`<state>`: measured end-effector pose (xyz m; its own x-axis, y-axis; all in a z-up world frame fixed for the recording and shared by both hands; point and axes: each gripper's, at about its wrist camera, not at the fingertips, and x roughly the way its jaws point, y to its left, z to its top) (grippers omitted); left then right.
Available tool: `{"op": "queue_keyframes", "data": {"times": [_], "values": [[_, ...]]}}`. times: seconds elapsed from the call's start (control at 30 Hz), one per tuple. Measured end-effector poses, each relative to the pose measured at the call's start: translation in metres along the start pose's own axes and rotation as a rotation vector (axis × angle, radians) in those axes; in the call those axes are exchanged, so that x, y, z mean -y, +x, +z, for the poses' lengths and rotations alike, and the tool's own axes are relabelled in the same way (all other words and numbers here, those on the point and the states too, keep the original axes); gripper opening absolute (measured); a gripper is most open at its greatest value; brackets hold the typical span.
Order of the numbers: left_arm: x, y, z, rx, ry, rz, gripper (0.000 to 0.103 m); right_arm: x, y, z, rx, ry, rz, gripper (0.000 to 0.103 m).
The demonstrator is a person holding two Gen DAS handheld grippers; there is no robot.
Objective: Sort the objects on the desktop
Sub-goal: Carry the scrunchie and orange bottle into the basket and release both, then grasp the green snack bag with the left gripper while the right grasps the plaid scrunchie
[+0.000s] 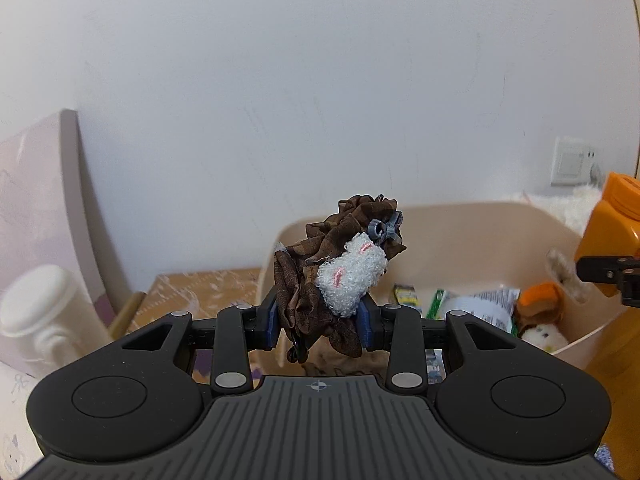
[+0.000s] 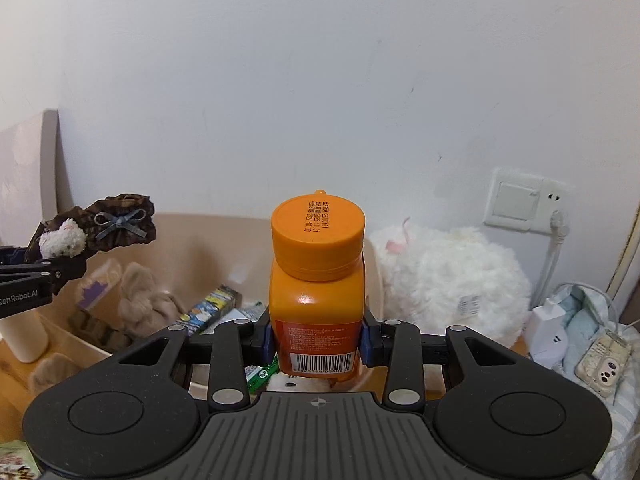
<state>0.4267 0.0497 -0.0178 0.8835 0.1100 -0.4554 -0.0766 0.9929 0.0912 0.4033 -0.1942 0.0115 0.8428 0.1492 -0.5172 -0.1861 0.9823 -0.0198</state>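
Clamped between the fingers of the left gripper (image 1: 320,320), a brown scrunchie (image 1: 320,276) with a white fuzzy patch and a grey bow is held above the near rim of a beige bin (image 1: 460,224). At about three o'clock of it, the right gripper (image 2: 318,340) has its fingers pressed on the sides of an upright orange bottle (image 2: 318,280), also over the bin. Snack packets (image 2: 212,312) and plush toys (image 2: 140,300) already lie inside, so sorting looks well underway, with these two items apparently not yet dropped in.
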Motion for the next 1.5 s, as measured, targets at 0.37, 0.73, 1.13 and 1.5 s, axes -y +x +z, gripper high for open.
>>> {"op": "queue_keyframes", "data": {"times": [0.37,0.73,1.13,1.5], "values": [[0.013,0.034,-0.011,-0.066,0.049,-0.018,0.043,-0.015,0.040,-0.007,-0.084,-0.063,-0.005,0.036],[0.016,0.016,-0.012,0.010,0.072,-0.035,0.085,-0.020,0.026,-0.008,-0.030,-0.078,0.003,0.097],[0.006,-0.023,-0.021,0.050,0.065,-0.040,0.086,-0.036,-0.023,-0.011,0.047,-0.183,-0.025,0.103],[-0.015,-0.074,-0.031,0.006,0.087,-0.095,0.086,-0.038,-0.075,-0.033,0.072,-0.160,0.034,0.103]]}}
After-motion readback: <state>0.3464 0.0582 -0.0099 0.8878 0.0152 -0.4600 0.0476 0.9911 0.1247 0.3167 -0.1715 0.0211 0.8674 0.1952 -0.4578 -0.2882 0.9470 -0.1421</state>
